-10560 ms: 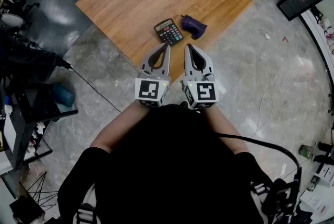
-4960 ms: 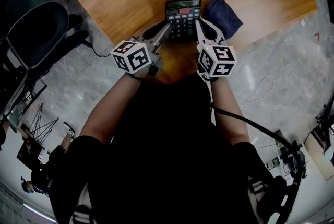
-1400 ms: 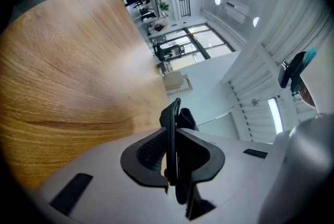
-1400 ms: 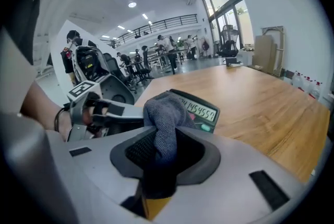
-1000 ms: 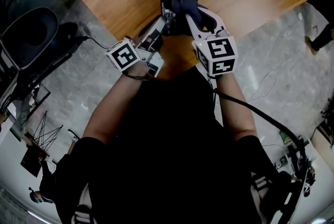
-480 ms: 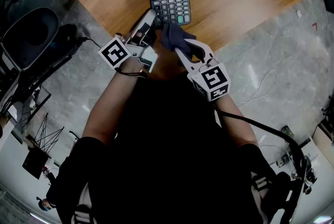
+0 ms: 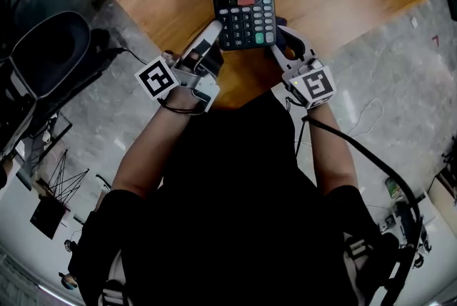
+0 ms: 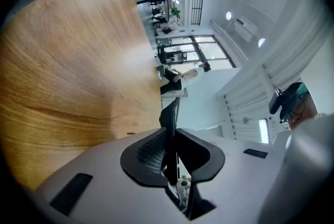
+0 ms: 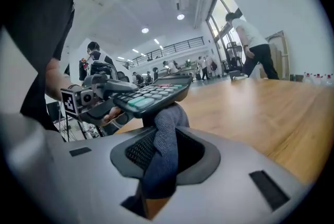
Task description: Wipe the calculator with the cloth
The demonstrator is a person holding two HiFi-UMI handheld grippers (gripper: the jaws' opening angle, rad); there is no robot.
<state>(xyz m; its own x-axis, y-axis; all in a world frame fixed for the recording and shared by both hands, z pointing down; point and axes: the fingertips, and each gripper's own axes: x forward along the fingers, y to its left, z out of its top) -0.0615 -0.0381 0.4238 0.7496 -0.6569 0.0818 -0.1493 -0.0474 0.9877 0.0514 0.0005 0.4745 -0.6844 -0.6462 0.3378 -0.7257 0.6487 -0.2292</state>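
Calculator face up, top end away

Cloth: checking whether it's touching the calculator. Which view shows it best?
Right gripper view: the cloth, clamped in the right gripper, meets the calculator's underside. Head view shows only a sliver; left gripper view, none.

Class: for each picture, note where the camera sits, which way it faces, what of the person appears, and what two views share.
Head view: on the person's head, facing steeply down at the calculator; torso, forearms, left hand-held gripper and right hand-held gripper show.
Left gripper view: on the left hand-held gripper, facing along jaws shut on the calculator's edge; only its body shows.
Right gripper view: on the right hand-held gripper, facing the calculator past its clamped cloth; the person's dark clothing shows.
Shared: head and right gripper views both show the calculator's keys.
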